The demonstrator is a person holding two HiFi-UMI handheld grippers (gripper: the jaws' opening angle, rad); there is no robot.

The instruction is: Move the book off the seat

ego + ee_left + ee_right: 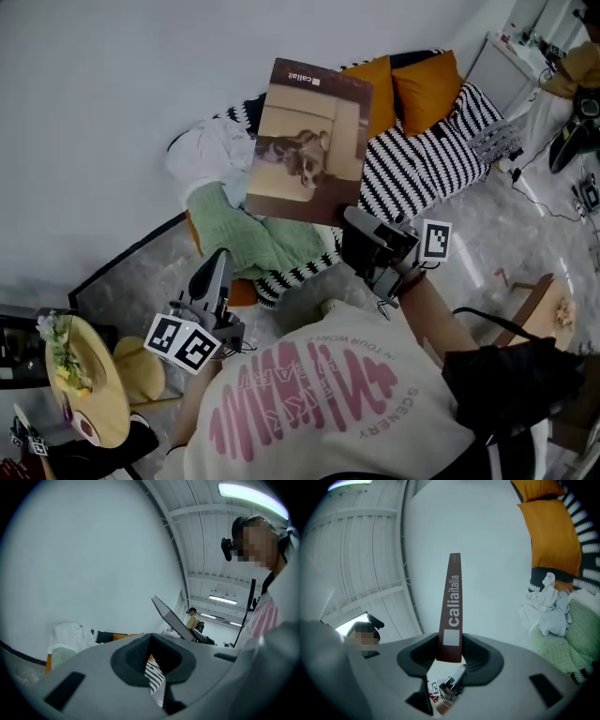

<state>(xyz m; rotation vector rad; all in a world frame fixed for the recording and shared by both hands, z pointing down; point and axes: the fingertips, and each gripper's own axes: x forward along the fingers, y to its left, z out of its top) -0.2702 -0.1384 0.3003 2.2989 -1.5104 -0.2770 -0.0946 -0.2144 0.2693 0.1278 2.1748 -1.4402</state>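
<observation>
The brown-covered book (309, 141) hangs in the air above the striped seat (422, 169), tilted, with its cover facing me. My right gripper (354, 221) is shut on its lower edge; in the right gripper view the spine (453, 602) stands upright between the jaws of the right gripper (450, 651). My left gripper (216, 267) is low at the left, pointing up, apart from the book, with nothing held. In the left gripper view the left gripper (152, 663) has its jaws nearly together, and the book (173, 619) shows edge-on beyond.
Orange cushions (427, 84), a green blanket (253, 239) and white cloth (211, 150) lie on the seat. A round yellow side table (94, 403) with flowers stands at lower left. A wooden stool (544, 305) and cables are on the floor at right.
</observation>
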